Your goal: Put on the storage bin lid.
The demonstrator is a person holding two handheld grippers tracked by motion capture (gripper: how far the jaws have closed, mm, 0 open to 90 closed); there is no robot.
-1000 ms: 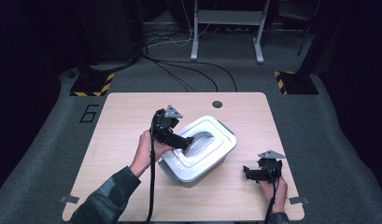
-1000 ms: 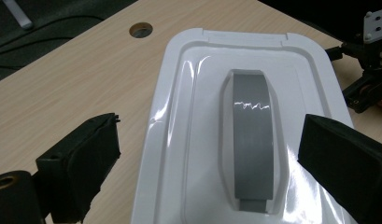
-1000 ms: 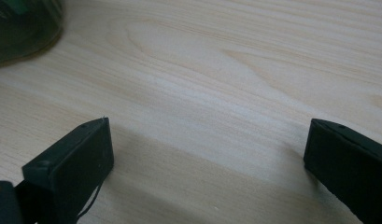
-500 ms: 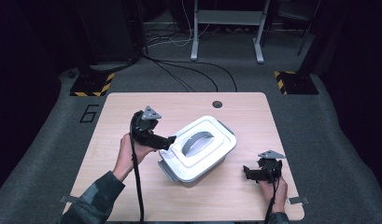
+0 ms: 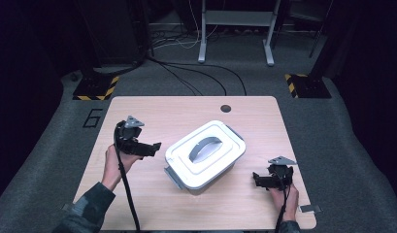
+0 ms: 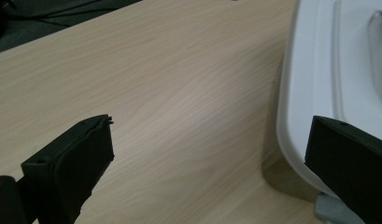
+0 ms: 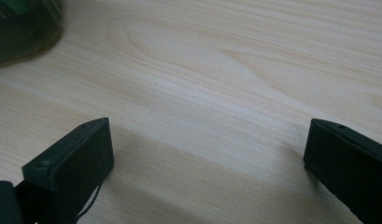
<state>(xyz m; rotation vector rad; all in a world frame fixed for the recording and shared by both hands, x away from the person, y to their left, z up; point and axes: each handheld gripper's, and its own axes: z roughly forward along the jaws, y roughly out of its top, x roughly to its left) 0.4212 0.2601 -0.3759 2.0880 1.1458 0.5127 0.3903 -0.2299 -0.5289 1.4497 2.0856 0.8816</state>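
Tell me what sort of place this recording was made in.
Probably a lab or studio recording bay: a lone wooden table on grey carpet, dark surroundings, hazard-striped stand bases, cables across the floor, and a white lidded box as the prop.

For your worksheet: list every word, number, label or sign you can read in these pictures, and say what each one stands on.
"6": a large dark numeral on the grey floor, beside the table's far left corner.
No readable words or labels appear on the white lidded box.
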